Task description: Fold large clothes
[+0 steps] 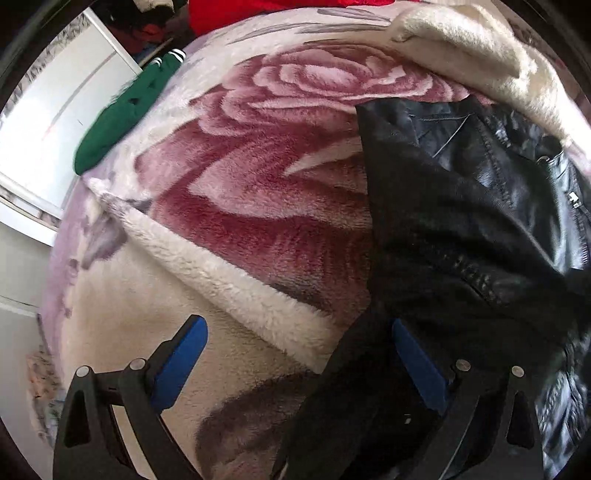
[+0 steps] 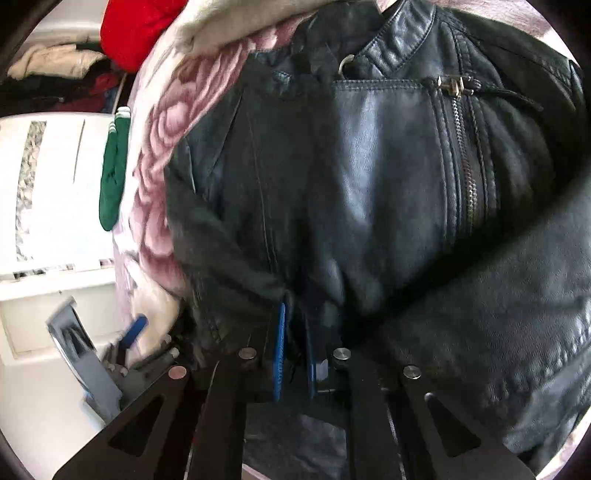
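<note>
A black leather jacket (image 1: 461, 229) with a front zipper lies on a plush rose-patterned blanket (image 1: 258, 177). It fills the right wrist view (image 2: 369, 184). My left gripper (image 1: 295, 328) is open, its blue pads wide apart; the jacket's dark hem lies against the right pad (image 1: 417, 365). My right gripper (image 2: 293, 321) is shut on the jacket's lower edge, the blue pads pressed close with leather between them. The left gripper shows in the right wrist view at lower left (image 2: 133, 332), blurred.
A green garment (image 1: 122, 114) lies at the blanket's far left edge. A red garment (image 1: 266, 14) and a cream fleece (image 1: 472, 48) lie at the far side. White furniture (image 2: 55, 184) stands beside the bed on the left.
</note>
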### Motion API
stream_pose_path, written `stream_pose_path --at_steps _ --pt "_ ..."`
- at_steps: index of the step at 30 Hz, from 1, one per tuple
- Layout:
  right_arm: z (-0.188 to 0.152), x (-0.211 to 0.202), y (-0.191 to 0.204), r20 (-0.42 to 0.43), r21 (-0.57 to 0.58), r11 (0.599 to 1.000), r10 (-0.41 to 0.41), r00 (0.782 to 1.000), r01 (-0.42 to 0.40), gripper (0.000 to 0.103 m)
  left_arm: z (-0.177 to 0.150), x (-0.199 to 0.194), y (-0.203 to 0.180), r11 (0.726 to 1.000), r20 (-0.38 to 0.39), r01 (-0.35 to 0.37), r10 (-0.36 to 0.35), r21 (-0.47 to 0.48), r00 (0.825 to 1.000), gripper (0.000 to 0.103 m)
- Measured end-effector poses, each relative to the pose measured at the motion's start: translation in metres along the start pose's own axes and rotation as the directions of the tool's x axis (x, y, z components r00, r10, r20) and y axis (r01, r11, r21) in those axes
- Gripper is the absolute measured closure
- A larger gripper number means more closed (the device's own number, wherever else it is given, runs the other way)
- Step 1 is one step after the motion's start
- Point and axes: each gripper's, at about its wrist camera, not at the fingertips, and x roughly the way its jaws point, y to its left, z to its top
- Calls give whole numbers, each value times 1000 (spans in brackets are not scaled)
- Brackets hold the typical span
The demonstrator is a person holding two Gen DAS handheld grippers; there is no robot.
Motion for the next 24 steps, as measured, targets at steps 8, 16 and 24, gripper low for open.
stream_pose_path --at_steps 8,16,24 --pt "25 22 16 -49 96 995 40 998 -35 68 6 -22 12 1000 -3 31 -31 0 1000 0" --pt "-36 -66 20 70 177 964 -212 975 197 36 14 -41 23 993 -43 113 -111 40 993 0" --pt "-111 -38 -66 -98 336 883 -314 944 328 36 -72 13 45 998 -244 53 -43 35 969 0"
